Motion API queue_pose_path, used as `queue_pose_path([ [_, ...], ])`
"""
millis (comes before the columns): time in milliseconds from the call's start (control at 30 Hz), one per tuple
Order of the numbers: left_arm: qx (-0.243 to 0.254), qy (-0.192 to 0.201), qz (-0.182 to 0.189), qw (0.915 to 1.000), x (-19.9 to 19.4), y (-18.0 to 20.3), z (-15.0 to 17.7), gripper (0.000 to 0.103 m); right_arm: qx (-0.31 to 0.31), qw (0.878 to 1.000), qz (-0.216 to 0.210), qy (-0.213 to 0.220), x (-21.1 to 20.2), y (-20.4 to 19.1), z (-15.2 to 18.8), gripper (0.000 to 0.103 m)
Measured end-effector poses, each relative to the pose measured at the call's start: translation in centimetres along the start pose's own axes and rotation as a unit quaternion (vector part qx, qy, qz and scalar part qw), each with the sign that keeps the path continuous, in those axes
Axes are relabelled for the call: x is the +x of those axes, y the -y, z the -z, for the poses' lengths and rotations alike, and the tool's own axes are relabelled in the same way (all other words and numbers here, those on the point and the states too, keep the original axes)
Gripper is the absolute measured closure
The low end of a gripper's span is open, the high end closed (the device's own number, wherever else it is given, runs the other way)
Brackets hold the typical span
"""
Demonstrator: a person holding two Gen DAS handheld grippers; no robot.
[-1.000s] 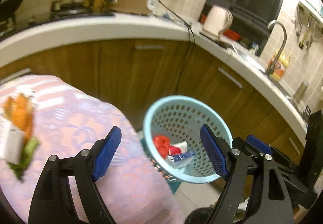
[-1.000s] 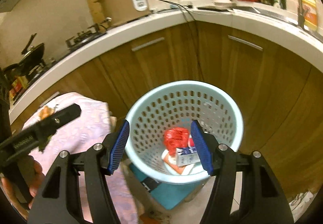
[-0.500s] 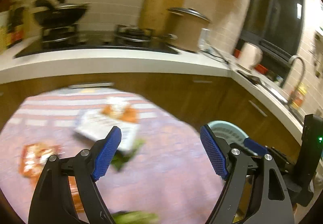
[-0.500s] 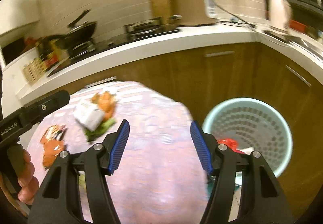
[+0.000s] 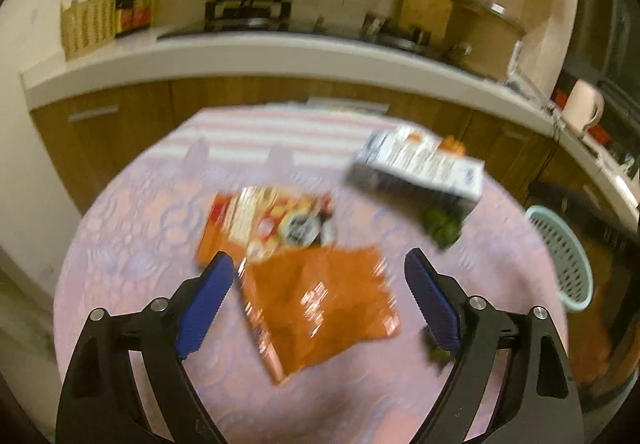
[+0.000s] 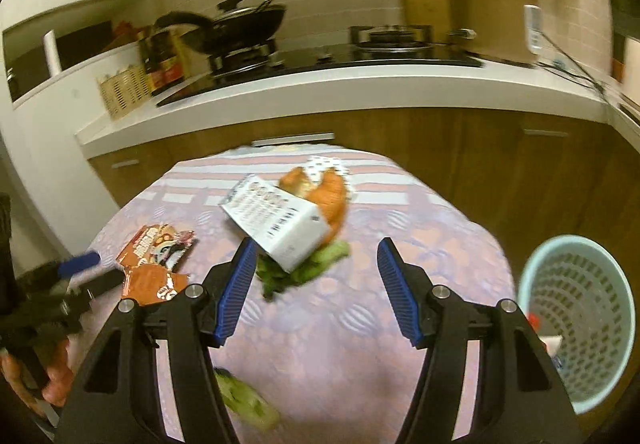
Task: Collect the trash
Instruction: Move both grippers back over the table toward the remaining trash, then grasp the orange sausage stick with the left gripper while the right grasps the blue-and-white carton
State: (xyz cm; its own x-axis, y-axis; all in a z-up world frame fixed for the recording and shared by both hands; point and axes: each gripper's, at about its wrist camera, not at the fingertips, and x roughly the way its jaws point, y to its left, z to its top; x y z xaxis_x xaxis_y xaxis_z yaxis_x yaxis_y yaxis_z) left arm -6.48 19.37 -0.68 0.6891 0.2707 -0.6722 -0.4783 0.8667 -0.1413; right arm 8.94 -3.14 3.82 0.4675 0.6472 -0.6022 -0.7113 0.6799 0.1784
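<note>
Wrappers (image 5: 316,280) blurred between left claw (image 5: 318,308) tips

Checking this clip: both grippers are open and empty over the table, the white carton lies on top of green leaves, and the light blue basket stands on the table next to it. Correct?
Not quite. The light blue basket stands off the table, lower and beside its right edge, as the right wrist view shows. The rest holds: the left gripper and right gripper are open and empty, and the white carton lies on the green leaves.
</note>
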Motion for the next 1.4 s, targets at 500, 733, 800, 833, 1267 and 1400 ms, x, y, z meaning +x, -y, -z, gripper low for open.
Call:
queue_pose_path([
  [500,0.020,-0.068,-0.006,0.9975,3.6,0.5,2.9,0.053,0.000,0.997,-0.036,-0.066,7.8,-1.1,-2.6,0.044],
  [733,0.011,-0.056,0.027,0.9980,1.9,0.3,2.4,0.087,-0.016,0.995,-0.061,-0.082,7.4,-4.0,-1.8,0.042],
  [800,0.005,-0.047,0.035,0.9983,1.1,0.0,2.0,0.090,-0.023,0.993,-0.070,-0.087,7.2,-4.9,-1.6,0.042],
  [833,0.002,-0.042,0.039,0.9983,0.7,-0.3,1.8,0.090,-0.027,0.993,-0.072,-0.091,7.1,-5.2,-1.6,0.042],
  [1267,-0.050,0.012,0.032,0.9982,-1.4,-5.2,-2.0,0.092,-0.070,0.986,-0.102,-0.110,6.3,-8.2,-0.8,0.042],
  [1400,-0.049,0.013,0.036,0.9980,-1.2,-5.5,-2.4,0.092,-0.105,0.988,-0.065,-0.096,6.9,-8.7,-1.1,0.042],
])
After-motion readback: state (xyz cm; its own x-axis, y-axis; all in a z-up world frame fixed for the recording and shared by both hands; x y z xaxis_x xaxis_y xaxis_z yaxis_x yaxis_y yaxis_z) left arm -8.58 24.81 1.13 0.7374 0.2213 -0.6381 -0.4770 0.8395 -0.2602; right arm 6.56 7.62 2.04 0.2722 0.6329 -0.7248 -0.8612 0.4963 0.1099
